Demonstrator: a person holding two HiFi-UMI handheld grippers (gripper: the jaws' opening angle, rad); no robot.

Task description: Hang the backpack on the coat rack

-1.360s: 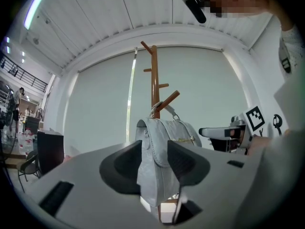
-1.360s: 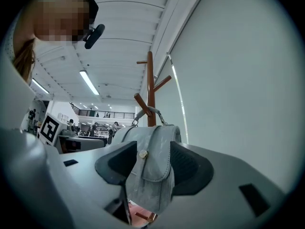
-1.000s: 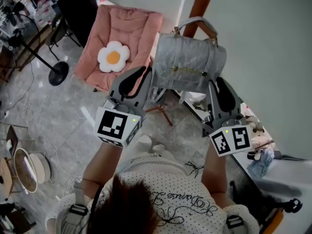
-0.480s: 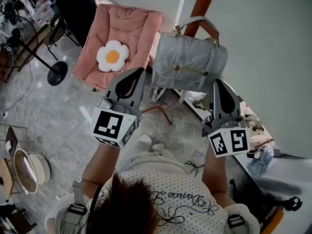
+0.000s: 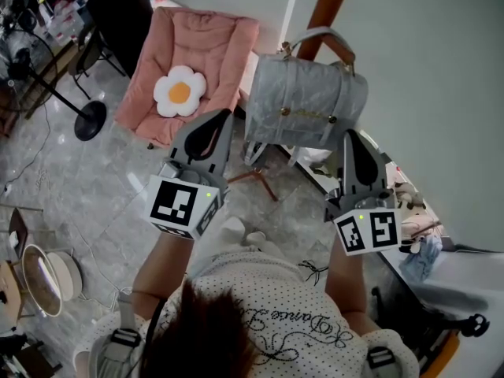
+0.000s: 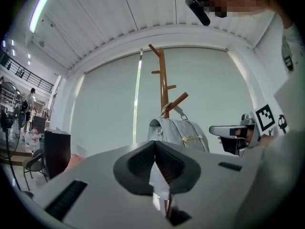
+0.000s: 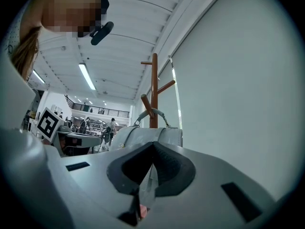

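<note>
The backpack (image 5: 303,105) is grey quilted cloth with a faint sheen; the coat rack (image 5: 327,6) smooth brown wood; the floor (image 5: 87,187) glossy stone.

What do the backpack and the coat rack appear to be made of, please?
Backpack: probably grey faux leather or a coated fabric with a soft, slightly glossy finish, judging by its quilted stitching and gentle creases.
Coat rack: seemingly wood with a smooth reddish-brown finish, as its even warm colour suggests. Painted metal cannot be excluded.
</note>
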